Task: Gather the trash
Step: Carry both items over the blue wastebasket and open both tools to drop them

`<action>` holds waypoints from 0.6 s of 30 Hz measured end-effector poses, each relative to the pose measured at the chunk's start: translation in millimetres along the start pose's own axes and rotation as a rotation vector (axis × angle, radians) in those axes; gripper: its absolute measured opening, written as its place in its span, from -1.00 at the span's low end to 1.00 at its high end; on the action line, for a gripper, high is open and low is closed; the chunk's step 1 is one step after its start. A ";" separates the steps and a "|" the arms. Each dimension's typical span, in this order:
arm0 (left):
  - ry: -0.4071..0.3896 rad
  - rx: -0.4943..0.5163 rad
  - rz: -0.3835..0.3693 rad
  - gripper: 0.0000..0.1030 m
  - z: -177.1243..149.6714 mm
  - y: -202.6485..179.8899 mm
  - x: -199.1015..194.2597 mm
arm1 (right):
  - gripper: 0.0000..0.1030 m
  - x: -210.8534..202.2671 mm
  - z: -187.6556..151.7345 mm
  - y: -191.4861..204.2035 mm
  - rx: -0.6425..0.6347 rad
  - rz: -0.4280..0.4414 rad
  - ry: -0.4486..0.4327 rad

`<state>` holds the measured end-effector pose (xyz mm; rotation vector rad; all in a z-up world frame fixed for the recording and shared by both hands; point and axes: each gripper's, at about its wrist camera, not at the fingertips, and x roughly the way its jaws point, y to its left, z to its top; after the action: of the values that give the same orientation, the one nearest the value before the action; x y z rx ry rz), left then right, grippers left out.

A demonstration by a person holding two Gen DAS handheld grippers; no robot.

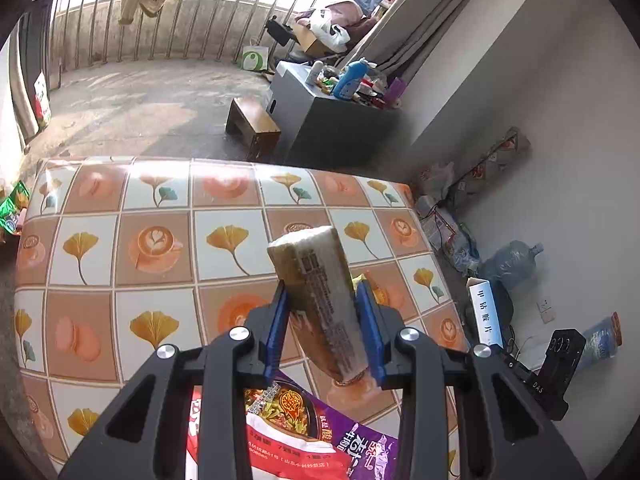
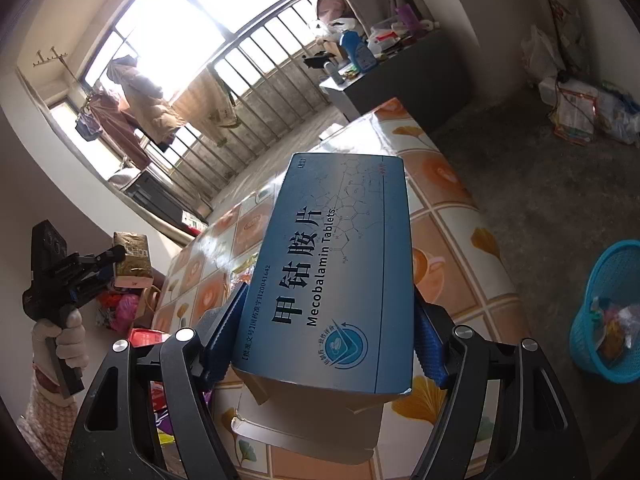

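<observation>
My left gripper (image 1: 322,292) is shut on a gold-brown packet (image 1: 320,280) that stands tilted above the tile-patterned table (image 1: 160,264). The right wrist view shows the same gripper (image 2: 108,260) at the far left, held by a gloved hand (image 2: 68,344), with the packet (image 2: 132,258) upright in its jaws. My right gripper (image 2: 330,300) is shut on a blue medicine box (image 2: 344,264) printed "Mecobalamin Tablets", its blue pads pressing both long sides. The box's white end (image 1: 486,312) appears at the right of the left wrist view.
A purple and red food wrapper (image 1: 304,432) lies on the table under my left gripper. On the floor to the right stands a blue mesh basket (image 2: 608,280) holding some trash. Beyond the table are a grey cabinet (image 1: 320,120) with bottles and a wooden stool (image 1: 252,124).
</observation>
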<state>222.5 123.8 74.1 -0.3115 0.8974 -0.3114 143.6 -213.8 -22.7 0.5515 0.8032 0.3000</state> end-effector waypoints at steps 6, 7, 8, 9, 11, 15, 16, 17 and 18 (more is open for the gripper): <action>-0.041 0.220 -0.074 -0.36 8.8 -98.6 -6.5 | 0.36 -72.6 4.7 -52.3 0.133 -0.055 -0.177; -0.018 0.253 -0.098 -0.36 7.7 -118.9 1.1 | 0.36 -82.3 4.4 -65.6 0.160 -0.079 -0.201; 0.013 0.286 -0.123 -0.36 5.4 -140.0 11.2 | 0.36 -92.5 2.5 -78.7 0.191 -0.103 -0.221; 0.047 0.316 -0.146 -0.36 0.6 -162.3 24.4 | 0.36 -100.5 -0.6 -94.6 0.231 -0.127 -0.238; 0.131 0.376 -0.197 -0.36 -11.2 -207.0 53.7 | 0.36 -114.9 -9.0 -125.1 0.314 -0.173 -0.265; 0.300 0.501 -0.281 -0.36 -50.6 -295.0 125.3 | 0.36 -127.8 -33.1 -179.5 0.470 -0.247 -0.287; 0.341 0.534 -0.307 -0.36 -63.5 -315.6 143.6 | 0.36 -127.7 -39.0 -191.9 0.507 -0.259 -0.284; 0.377 0.559 -0.329 -0.36 -75.6 -335.7 161.5 | 0.36 -127.3 -43.2 -202.7 0.535 -0.274 -0.280; 0.409 0.578 -0.351 -0.36 -87.8 -355.1 179.2 | 0.36 -127.6 -47.2 -212.6 0.560 -0.292 -0.275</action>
<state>209.7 -281.4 34.1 0.1438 1.1062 -0.9624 33.9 -429.3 -94.9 0.9630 0.6835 -0.2787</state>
